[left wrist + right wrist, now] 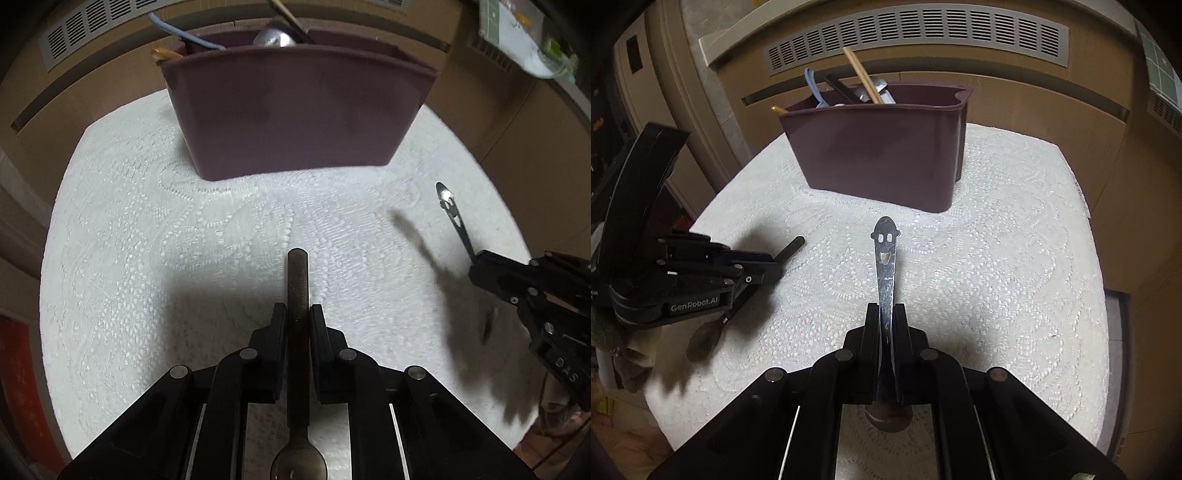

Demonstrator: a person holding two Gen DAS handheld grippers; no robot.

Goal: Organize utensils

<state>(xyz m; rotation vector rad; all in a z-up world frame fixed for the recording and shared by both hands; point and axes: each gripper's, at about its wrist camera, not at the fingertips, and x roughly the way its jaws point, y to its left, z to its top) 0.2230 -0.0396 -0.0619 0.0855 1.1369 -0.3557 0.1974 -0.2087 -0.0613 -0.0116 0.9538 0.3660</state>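
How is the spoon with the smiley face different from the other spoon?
The smiley spoon has a flat, shiny handle with a face cut into its end; the dark spoon has a dull, rod-like handle with a plain end. The smiley spoon sits in the right gripper; the dark spoon sits in the left gripper. Both are pinched by the handle, bowl toward the camera, handle end pointing roughly toward the purple bin.

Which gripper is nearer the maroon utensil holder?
Hard to call; roughly equal. Left gripper holds a dark spoon facing the maroon holder; right gripper holds a smiley-handled spoon, similarly short of it.
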